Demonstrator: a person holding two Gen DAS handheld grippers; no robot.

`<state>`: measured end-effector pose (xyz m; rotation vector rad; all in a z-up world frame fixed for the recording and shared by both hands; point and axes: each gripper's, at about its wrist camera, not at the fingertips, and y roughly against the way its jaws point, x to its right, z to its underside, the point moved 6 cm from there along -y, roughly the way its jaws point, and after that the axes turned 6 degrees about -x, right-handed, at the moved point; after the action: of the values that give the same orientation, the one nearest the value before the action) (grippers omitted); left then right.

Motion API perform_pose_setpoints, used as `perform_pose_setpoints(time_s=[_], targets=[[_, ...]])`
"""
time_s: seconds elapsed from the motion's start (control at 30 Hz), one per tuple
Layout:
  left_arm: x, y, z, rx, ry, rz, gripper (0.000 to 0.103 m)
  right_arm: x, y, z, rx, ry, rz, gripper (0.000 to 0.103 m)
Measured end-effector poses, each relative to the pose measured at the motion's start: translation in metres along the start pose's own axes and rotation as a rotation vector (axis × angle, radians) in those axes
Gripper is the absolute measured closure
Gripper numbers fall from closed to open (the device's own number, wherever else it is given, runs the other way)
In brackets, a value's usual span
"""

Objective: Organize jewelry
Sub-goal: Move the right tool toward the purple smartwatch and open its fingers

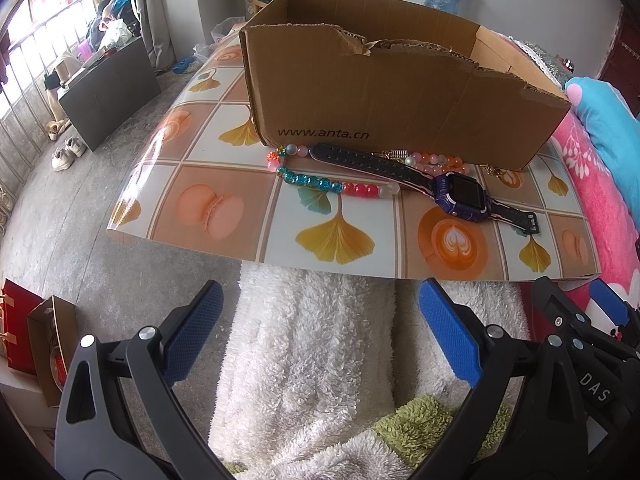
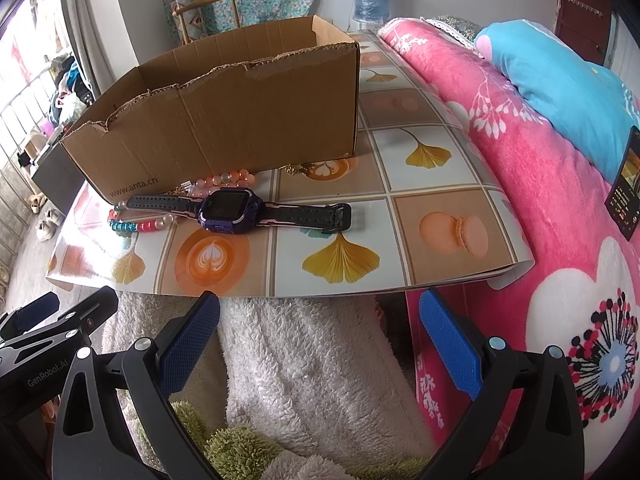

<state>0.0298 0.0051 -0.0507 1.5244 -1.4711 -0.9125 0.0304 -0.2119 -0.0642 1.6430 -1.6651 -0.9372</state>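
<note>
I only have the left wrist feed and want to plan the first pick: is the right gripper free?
Observer: Yes. The right gripper is open with nothing between its fingers, and it hovers short of the mat's near edge.
Operator: Anything lying off the mat on the right side?
Observer: A dark phone-like device rests on the pink blanket, beyond the mat's right edge.

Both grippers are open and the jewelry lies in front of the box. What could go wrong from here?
1. The watch strap lies across the bead bracelet, so lifting one may drag the other.
2. The small gold chain lies right against the cardboard box; wide fingers may push the box instead of gripping.
</note>
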Motion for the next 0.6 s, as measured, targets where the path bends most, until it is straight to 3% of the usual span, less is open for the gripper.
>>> perform_pose_setpoints(time_s=[0.6], targets=[[-0.016,-0.034,-0.021,-0.027,-0.002,-0.043,0.008,0.018,-0.027,-0.021,-0.017,-0.027,0.062,0.005]])
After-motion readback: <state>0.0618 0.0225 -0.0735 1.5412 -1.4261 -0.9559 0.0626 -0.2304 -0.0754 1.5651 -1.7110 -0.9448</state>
